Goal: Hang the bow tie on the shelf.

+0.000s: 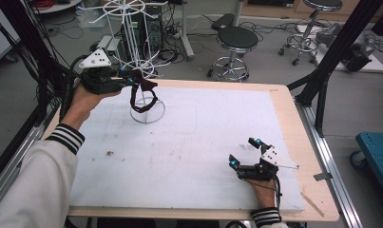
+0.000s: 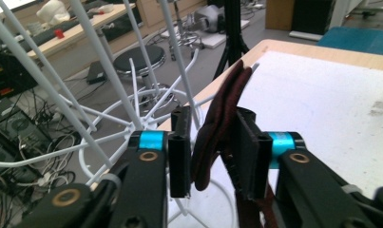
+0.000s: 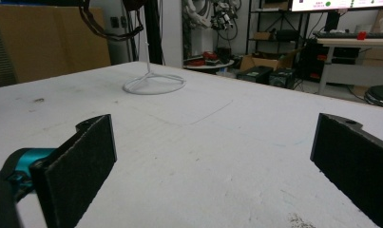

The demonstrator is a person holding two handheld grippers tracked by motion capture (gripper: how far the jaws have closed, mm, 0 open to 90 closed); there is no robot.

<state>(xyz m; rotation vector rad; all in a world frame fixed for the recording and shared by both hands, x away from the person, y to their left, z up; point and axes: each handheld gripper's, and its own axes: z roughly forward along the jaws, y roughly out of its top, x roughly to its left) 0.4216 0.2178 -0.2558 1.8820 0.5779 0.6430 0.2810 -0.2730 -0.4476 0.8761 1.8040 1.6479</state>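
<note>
Maroon band [image 1: 142, 97]: it is hanging as a loop at the far left of the bench [image 1: 203, 142], up against the white wire rack [image 1: 130, 33] and above the rack's base ring [image 1: 153, 116]. From the left tool's own camera its top seems to be sitting over the tip of a rack arm, though you cannot be sure of that.

Left tool [image 1: 127, 80]: you are holding it level at the rack. The jaws are standing a little apart with the band [image 2: 222, 109] between them. The band is leaning on one pad, with a gap showing at the other, so you are not squeezing it.

Right tool [image 1: 244, 152]: you are resting it low at the near right of the bench, jaws spread wide with nothing in them.

Step in hand: you are probably letting the band go onto the rack.

Doing it well: be checking that the loop is seated on the arm before you are drawing back. Pull straight out along the jaws so neither pad drags the band off, and keep clear of the thin wires [image 2: 132, 128].
</note>
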